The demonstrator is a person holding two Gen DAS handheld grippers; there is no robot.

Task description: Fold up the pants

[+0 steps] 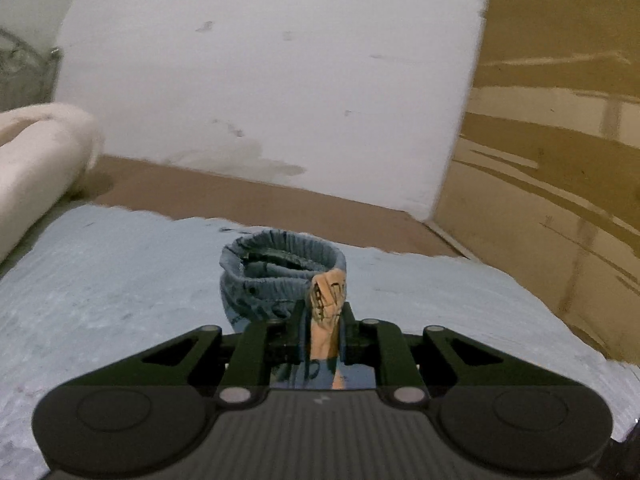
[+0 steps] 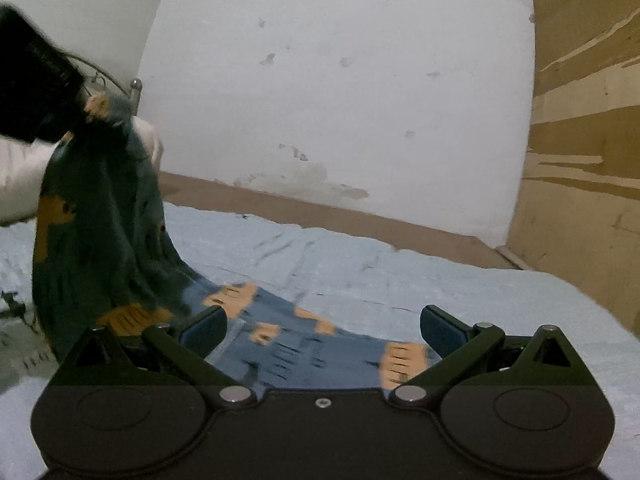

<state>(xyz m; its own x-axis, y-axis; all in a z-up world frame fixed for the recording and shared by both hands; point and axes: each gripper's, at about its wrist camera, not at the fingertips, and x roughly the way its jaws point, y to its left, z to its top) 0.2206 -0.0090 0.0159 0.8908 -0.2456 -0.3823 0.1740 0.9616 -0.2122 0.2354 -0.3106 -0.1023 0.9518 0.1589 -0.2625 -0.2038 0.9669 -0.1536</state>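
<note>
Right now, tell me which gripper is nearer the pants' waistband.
Left. The left gripper is clamped on the pants just below the waistband; the right gripper hangs open above the spread leg.

blue pants [image 2: 296,344] with orange patches, pale blue sheet [image 2: 400,280], white wall [image 2: 340,100]

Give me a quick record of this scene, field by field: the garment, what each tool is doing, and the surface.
garment: blue pants with orange patches, one end lifted, the rest lying flat
left tool: shut on pants fabric, holding it raised
right tool: open, above the flat part of the pants, gripping nothing
surface: light blue cover
backdrop: white wall, brown panel at the right
</note>
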